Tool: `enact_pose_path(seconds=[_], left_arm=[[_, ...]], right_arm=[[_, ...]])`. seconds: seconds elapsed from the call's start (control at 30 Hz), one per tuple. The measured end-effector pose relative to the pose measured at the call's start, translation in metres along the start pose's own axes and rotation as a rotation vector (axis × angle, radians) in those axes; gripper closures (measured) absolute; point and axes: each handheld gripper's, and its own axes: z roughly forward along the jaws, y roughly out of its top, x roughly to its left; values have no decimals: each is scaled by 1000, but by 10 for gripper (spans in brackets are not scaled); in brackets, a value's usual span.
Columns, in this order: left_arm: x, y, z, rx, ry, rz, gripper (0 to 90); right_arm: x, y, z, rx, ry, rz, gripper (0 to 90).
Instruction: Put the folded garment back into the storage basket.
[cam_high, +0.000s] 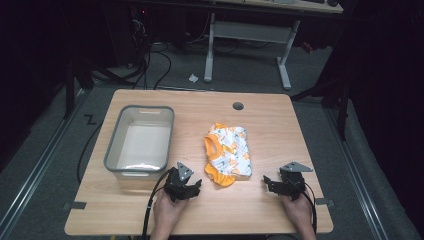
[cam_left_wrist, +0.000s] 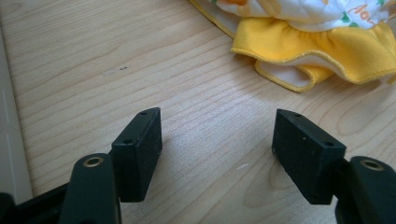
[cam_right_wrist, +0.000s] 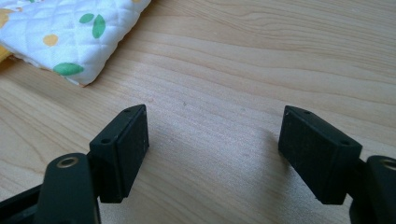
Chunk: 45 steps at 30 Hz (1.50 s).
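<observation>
Both grippers hover open beside folded garment (cam_high: 229, 154) with orange lettering, unreadable.

garment (cam_high: 228, 152): white quilted cloth, printed with orange dots and green leaves; frill and neck trim in plain yellow-orange, seen close in the left gripper view (cam_left_wrist: 322, 51); white quilting with green leaf shapes in the right gripper view (cam_right_wrist: 70, 32).
bin (cam_high: 114, 145): grey rim and walls, pale whitish inside.
table (cam_high: 280, 130): light wood, fine brown grain lines; one dark grey round cap (cam_high: 238, 106) near far edge.
left gripper (cam_high: 192, 188), right gripper (cam_high: 269, 184): matt black throughout, brass-coloured rivets at jaw roots, grey plate on top.
floor (cam_high: 45, 150): dull grey.
</observation>
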Motion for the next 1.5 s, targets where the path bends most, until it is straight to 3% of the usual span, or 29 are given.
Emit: enact_pose_path(seconds=[0.73,1.2,1.3,1.5], left_arm=[[-3,-1,-1,4,8,-2,309],[-7,-1,-2,11,23,-29,294],[-9,0,-2,19,-1,-36,270],[-9,4,-5,17,10,-39,230]], right_arm=[[0,0,0,-1,-1,-1,248],[0,0,0,-1,0,-4,248],[0,0,0,0,1,-4,248],[0,0,0,-1,2,-7,248]])
